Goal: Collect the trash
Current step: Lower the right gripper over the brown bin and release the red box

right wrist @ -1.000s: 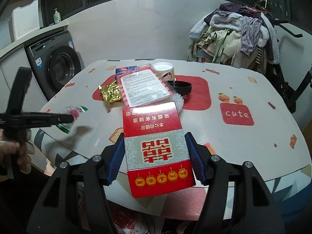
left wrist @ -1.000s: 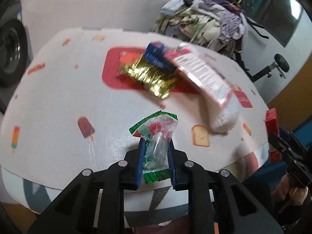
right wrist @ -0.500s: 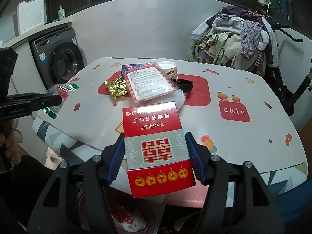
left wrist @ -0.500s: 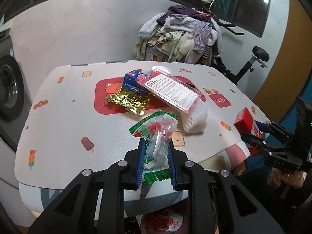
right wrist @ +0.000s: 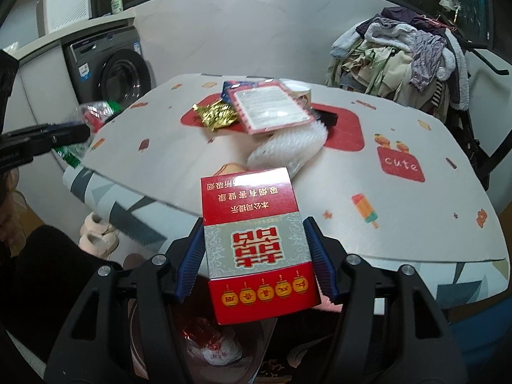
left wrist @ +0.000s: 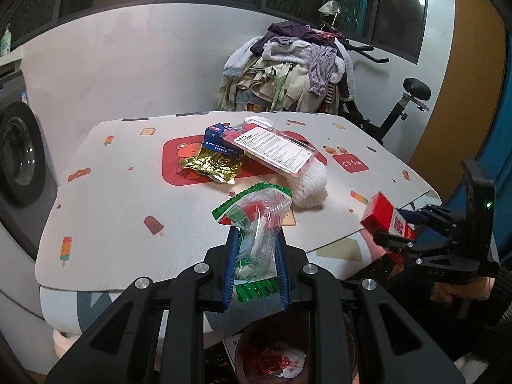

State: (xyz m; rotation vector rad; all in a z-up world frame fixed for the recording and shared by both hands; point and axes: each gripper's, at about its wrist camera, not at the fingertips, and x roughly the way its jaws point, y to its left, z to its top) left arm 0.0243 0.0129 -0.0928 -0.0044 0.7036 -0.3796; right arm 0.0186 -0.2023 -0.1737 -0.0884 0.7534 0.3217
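My left gripper (left wrist: 256, 240) is shut on a clear plastic wrapper with green and red print (left wrist: 259, 220), held past the table's near edge above a brown trash bin (left wrist: 272, 352). My right gripper (right wrist: 254, 240) is shut on a red cigarette box (right wrist: 252, 233), held off the table edge over the same bin (right wrist: 208, 342), which holds crumpled trash. The right gripper with its box (left wrist: 387, 217) shows at the right of the left wrist view. The left gripper (right wrist: 67, 131) shows at the left of the right wrist view.
On the table (left wrist: 128, 198) lie a gold foil wrapper (left wrist: 214, 166), a blue box (left wrist: 220, 140), a pink blister pack (left wrist: 275, 153), a white foam net (left wrist: 310, 182) and a mug (right wrist: 300, 92). A clothes pile (left wrist: 294, 70), an exercise bike and a washing machine (right wrist: 108, 70) stand around. Slippers (right wrist: 99, 236) lie under the table.
Both grippers have drawn back from the table and dropped lower with their loads. The trash bin has come into view below them.
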